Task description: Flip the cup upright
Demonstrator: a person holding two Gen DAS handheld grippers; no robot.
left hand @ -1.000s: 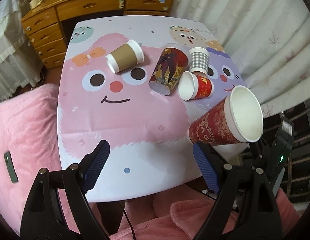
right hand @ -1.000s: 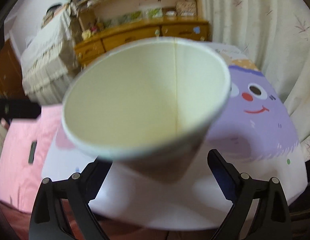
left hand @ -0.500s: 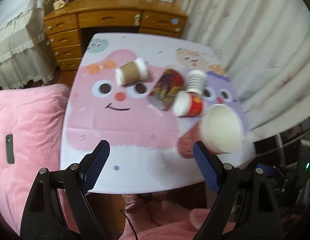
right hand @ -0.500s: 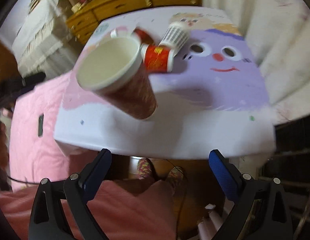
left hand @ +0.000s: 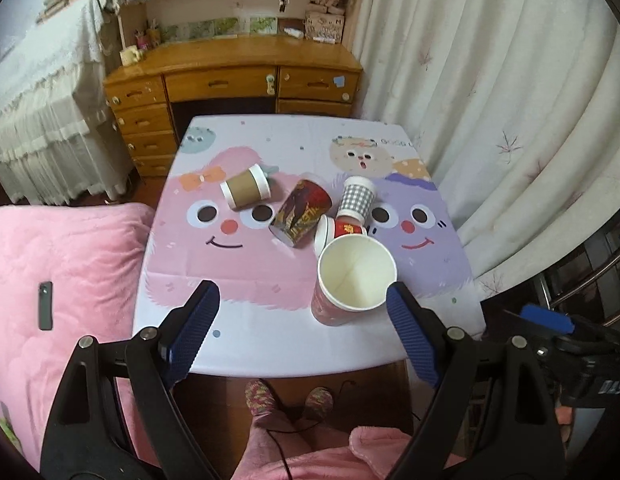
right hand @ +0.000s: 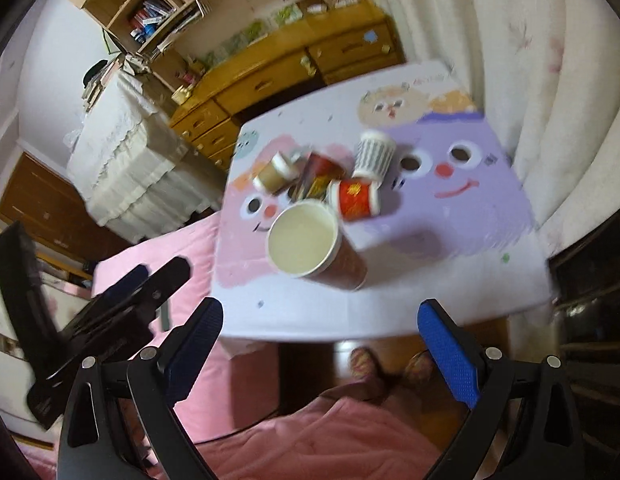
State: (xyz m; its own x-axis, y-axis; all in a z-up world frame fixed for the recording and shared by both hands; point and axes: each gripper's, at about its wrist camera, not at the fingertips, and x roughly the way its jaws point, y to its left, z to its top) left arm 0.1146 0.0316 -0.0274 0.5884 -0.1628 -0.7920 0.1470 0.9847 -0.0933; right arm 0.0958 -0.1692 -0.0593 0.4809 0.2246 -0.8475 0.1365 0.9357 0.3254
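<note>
A tall red paper cup (left hand: pixel 352 280) stands upright near the front right of the table (left hand: pixel 270 344), mouth up; it also shows in the right wrist view (right hand: pixel 310 244). Behind it lie a brown cup (left hand: pixel 246 192), a dark patterned cup (left hand: pixel 302 212) and a small red cup (left hand: pixel 342 230) on their sides. A checked cup (left hand: pixel 356 198) stands mouth down. My left gripper (left hand: pixel 298 328) is open and empty, above and in front of the table. My right gripper (right hand: pixel 320 354) is open and empty, pulled back from the table's front edge.
A pink blanket (left hand: pixel 62 280) with a phone (left hand: pixel 45 306) lies left of the table. A wooden desk (left hand: pixel 230 80) stands behind it, curtains (left hand: pixel 490 120) to the right. The person's feet (left hand: pixel 286 400) are under the front edge.
My right gripper has let go of the tall red cup, which now stands upright on the table. Both grippers have drawn back and up from the table.
</note>
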